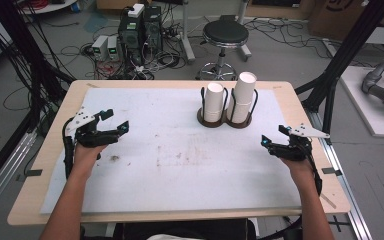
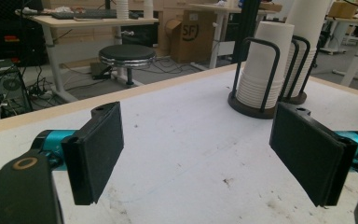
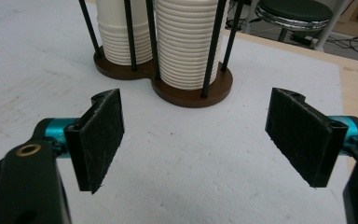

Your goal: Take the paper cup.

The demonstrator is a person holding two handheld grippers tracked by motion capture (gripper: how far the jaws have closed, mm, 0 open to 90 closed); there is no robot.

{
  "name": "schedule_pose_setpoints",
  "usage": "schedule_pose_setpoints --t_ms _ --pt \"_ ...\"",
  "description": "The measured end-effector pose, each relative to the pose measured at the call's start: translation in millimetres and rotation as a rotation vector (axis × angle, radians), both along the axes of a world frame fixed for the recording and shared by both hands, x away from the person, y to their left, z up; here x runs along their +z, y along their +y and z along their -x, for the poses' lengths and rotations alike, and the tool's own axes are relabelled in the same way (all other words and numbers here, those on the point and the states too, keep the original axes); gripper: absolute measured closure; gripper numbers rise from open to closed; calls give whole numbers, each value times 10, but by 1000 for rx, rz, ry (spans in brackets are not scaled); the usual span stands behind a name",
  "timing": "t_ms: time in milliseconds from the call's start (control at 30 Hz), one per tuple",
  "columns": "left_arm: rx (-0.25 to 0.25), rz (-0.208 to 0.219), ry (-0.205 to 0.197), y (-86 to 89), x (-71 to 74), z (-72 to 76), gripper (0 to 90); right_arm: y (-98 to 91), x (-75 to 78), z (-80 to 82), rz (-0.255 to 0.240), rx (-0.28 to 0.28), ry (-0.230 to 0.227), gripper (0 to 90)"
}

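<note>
Lab floor behind the table: PC towers and cable clutter, a black round stool just past the far edge. Wooden table covered by a white, scuffed mat.

Left gripper hovers over the mat's left side, jaws spread wide, nothing between them; the left gripper view shows bare mat between both pads. Right gripper sits over the mat's right edge, jaws also spread wide and empty; held by the person's right hand. The two grippers are well apart, each aimed inward toward the table's middle.

Paper cup stacks stand far-centre on the mat, in a dark brown double holder with black wire uprights. Two stacks side by side, rims down: the left stack is shorter, the right stack taller. In the right gripper view the holder sits ahead of the jaws, apart from both pads. In the left gripper view the stacks are ahead and to the right, clear of the jaws.
</note>
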State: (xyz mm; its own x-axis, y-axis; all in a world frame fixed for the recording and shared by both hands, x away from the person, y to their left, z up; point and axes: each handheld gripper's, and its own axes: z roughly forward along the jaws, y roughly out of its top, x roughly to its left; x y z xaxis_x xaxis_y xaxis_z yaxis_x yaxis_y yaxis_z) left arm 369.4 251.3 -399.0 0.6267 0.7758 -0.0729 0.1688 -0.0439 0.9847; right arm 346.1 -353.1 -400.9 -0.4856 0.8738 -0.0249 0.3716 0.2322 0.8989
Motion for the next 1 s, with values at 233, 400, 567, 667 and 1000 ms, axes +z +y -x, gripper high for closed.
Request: schedule_pose_setpoints --t_ms 233,400,567,667,1000 --pt "9 3 7 -12 -9 13 176 13 6 -27 -9 -3 -15 198" --pt "17 4 3 -20 -12 16 177 47 12 -17 -5 0 -23 198" --pt "12 3 -2 -30 -3 14 178 197 50 -26 -11 43 -41 206" --pt "9 4 -1 -40 0 20 178 275 66 -43 -13 61 -49 270" --pt "-6 -14 18 -93 -34 -7 179 549 151 -148 -60 146 -76 423"
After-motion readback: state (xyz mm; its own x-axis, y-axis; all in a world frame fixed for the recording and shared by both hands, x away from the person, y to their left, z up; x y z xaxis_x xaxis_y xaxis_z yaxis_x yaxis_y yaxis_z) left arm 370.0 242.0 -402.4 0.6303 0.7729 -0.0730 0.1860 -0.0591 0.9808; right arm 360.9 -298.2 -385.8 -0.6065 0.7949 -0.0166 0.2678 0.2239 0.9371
